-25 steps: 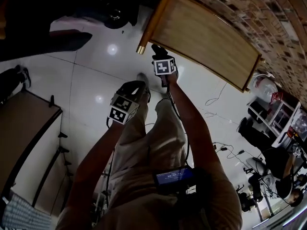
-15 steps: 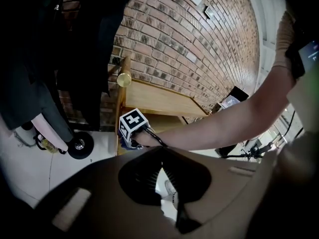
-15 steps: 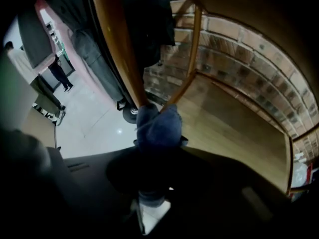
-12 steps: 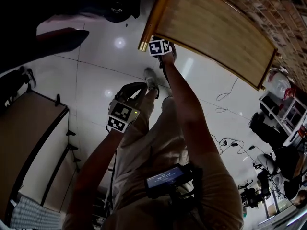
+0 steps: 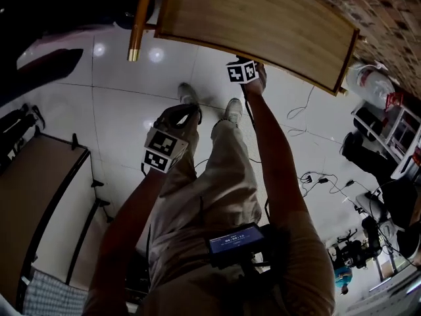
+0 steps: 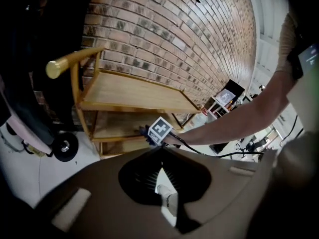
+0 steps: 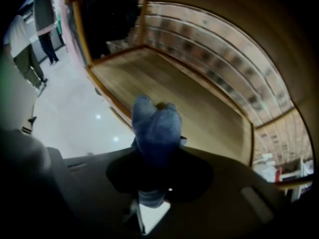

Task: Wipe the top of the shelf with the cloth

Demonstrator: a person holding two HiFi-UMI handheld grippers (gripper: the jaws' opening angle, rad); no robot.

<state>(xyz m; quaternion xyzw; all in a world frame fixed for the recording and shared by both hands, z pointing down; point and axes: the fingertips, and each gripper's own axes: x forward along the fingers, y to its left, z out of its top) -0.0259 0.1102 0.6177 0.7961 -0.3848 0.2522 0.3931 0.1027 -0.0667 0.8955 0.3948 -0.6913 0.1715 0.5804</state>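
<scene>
Brick wall (image 6: 164, 34) at back, glossy pale tile floor (image 5: 112, 117) underfoot; wooden shelf unit (image 6: 76, 88) stands against the brick. Right gripper (image 7: 154, 156) clenched on a bunched blue cloth (image 7: 155, 126), wad poking out ahead of the jaws. Shelf top (image 6: 134, 91) lies above and ahead of that gripper: its own view looks along a lower tier (image 7: 194, 108) with timber (image 7: 239, 39) arching overhead, and the left gripper view puts its marker cube (image 6: 160, 129) in front of the lower boards. Left gripper (image 6: 161, 149) pressed shut on nothing, hanging low, well back from the unit. Wiping not begun, by my reading. Risk: lifting straight up from here could knock cloth or jaw into that overhead timber, or the wad gets rubbed on the wrong tier; a loose wad might also snag at the edge and pull free. Room: open floor behind and to both sides of the right gripper; nothing seen on the top, bounded by brick beyond and a brass-capped post (image 6: 58, 67) off to its left. Back out, rise, then sweep.
</scene>
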